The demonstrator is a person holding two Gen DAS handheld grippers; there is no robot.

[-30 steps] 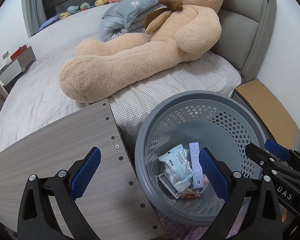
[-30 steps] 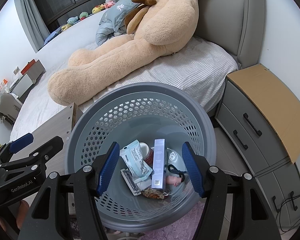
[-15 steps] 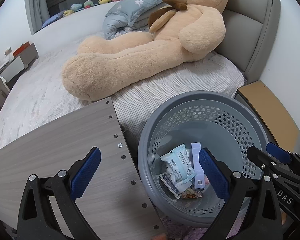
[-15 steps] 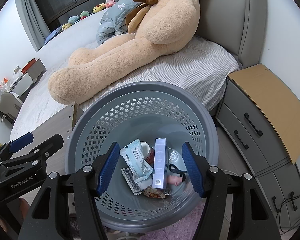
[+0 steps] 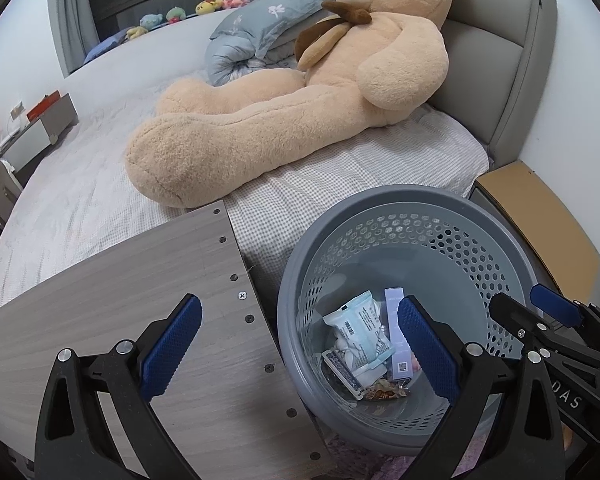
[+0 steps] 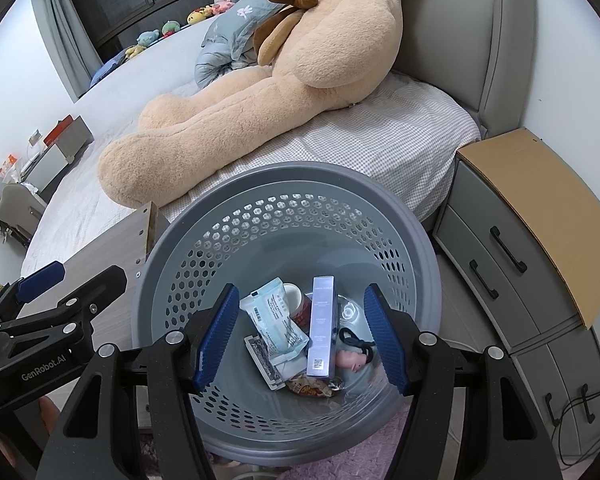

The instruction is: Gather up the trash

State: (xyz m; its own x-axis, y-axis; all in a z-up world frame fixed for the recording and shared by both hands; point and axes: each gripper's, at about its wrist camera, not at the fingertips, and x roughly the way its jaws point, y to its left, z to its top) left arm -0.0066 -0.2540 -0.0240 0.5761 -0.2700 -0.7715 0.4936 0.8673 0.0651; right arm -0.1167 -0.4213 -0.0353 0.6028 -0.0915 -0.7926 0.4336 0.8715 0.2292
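Observation:
A grey perforated trash basket (image 6: pixel 188 264) stands on the floor between a wooden table and a nightstand; it also shows in the left wrist view (image 5: pixel 300 280). Inside lie a tissue packet (image 6: pixel 276 322), a tall lilac box (image 6: pixel 321 328), a snack wrapper (image 6: pixel 308 388), a small pink toy (image 6: pixel 350 360) and other scraps. My right gripper (image 6: pixel 302 338) is open and empty above the basket. My left gripper (image 5: pixel 300 350) is open and empty, over the table edge and the basket's left rim.
A grey wood-grain table (image 5: pixel 100 292) lies left of the basket. A bed with a large teddy bear (image 5: pixel 300 112) is behind. A grey nightstand with a cardboard top (image 6: pixel 532 216) stands to the right. A pink rug (image 6: pixel 340 460) lies under the basket.
Both grippers have shifted slightly; the view has drifted a little to the right and back. Both stay open and the trash in the basket has not moved.

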